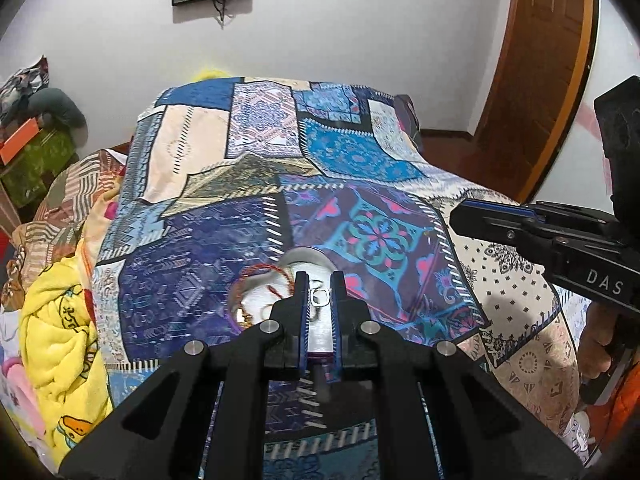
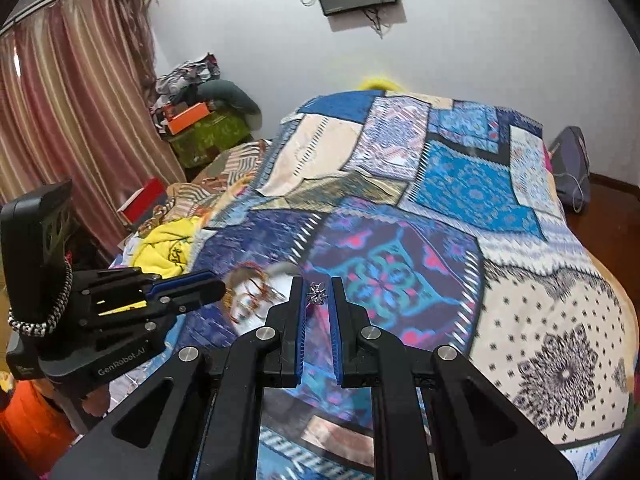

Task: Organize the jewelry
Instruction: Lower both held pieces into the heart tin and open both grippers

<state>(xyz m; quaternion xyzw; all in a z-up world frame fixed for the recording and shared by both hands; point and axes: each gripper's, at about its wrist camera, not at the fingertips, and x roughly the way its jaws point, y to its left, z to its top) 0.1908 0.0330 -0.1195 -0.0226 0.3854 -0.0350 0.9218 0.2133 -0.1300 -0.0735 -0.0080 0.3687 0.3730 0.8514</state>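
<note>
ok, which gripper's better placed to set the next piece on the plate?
Right. The right gripper already pinches a small silver ornament just beside the plate. The left gripper hangs over the plate with a ring seen between its fingers; whether it grips the ring is unclear.

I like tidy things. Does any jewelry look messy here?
Yes. On the silver plate, the red-gold bangles lie in a crisscrossed heap, one hanging over the rim onto the patchwork bedspread.
</note>
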